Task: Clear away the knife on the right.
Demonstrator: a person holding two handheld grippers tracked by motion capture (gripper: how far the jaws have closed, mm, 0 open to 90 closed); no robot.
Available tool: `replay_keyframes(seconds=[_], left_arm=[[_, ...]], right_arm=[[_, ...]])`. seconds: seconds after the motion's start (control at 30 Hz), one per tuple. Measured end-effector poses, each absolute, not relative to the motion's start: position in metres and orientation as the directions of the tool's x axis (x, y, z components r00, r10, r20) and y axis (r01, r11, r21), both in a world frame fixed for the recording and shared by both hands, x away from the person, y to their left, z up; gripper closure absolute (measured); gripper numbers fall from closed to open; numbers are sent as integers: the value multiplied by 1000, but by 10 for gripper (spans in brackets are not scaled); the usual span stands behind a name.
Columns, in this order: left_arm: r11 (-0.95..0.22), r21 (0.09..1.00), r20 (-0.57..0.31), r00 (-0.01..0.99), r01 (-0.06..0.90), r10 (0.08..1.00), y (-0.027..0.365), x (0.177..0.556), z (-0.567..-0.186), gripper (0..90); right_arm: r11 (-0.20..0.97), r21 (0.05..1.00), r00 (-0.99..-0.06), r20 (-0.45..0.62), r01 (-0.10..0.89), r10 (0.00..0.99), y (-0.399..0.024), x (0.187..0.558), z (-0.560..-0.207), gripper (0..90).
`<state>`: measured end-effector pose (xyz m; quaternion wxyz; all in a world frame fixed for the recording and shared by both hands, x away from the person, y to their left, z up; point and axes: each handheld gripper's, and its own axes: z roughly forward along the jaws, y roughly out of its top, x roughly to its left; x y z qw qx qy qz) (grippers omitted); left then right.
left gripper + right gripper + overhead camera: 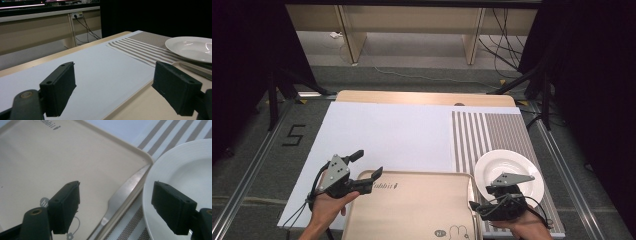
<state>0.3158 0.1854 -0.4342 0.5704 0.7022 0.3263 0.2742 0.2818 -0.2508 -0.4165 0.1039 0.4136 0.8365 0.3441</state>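
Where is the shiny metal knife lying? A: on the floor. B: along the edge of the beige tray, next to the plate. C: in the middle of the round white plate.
B: the metal knife lies along the beige tray's rim, beside the round white plate.

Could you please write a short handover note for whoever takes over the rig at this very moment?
Left gripper: jaws open, nothing between them, over the far left corner of the tray.
Right gripper: jaws open, holding nothing, above the gap between the tray and the white plate.
A table knife lies along the tray's right rim beside the plate, which sits on the striped placemat.
Done: knife laid down.
Left: not evident; the tray is bare.
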Motion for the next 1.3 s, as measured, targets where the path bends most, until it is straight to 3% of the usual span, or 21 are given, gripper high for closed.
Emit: replay_keyframes(seconds=[0.17, 0.53, 0.6, 0.67, 0.87, 0.93, 1.3], left_arm=[[-139, 979, 14, 638, 147, 770, 186, 316, -434, 175], [-116, 980, -13, 639, 161, 769, 188, 315, -434, 175], [-119, 980, -11, 643, 159, 766, 188, 314, -434, 175], [-119, 980, -13, 644, 161, 765, 187, 314, -434, 175], [-121, 979, -14, 639, 166, 769, 188, 314, -435, 174], [-122, 978, -14, 637, 168, 771, 188, 314, -435, 175], [-141, 974, -4, 635, 177, 772, 189, 314, -438, 174]], right_arm=[[378, 648, -596, 148, 661, 789, -260, 279, -412, 198], [366, 685, -589, 115, 630, 800, -283, 278, -412, 186], [324, 664, -545, 151, 674, 825, -284, 273, -410, 186], [352, 699, -582, 112, 622, 806, -290, 276, -413, 186], [315, 663, -526, 141, 679, 838, -296, 269, -413, 187], [345, 693, -568, 113, 633, 816, -299, 271, -416, 187], [333, 678, -542, 114, 655, 833, -308, 267, -416, 187]])
